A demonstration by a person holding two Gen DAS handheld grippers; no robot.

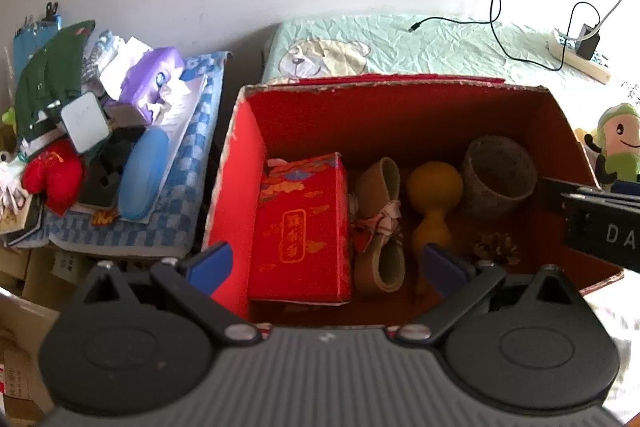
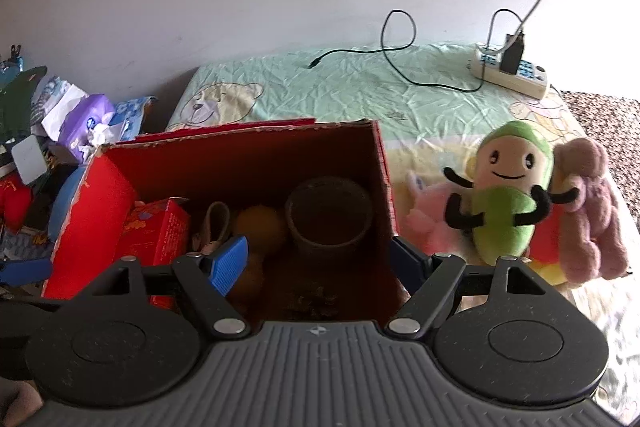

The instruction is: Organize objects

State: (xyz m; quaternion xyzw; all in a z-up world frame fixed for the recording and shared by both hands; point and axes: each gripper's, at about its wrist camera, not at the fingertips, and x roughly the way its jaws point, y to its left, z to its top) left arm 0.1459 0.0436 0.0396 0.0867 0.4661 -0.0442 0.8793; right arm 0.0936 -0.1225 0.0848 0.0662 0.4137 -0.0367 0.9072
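While both tongs hang spread wide and empty above the near rim of the red cardboard box (image 1: 240,163), its contents lie plain below them. Between the blue pads of the left tongs (image 1: 326,263) stands a small red carton with gold print (image 1: 302,227), and just right of it a tan baby shoe (image 1: 378,223) with a bow, then a yellow gourd (image 1: 434,203) — ahead of that, toward the far right corner, a grey speckled pot (image 1: 500,173), with a pine cone (image 1: 496,247) nearer the tongs. The right tongs (image 2: 320,263) straddle the box's right wall: one pad inside, the other outside. Beyond the outside pad, on the bed's pale green sheet (image 2: 360,87), sits a green smiling plush toy (image 2: 508,203), touching a mauve plush (image 2: 592,215) on its right — a pink one lies to its left.
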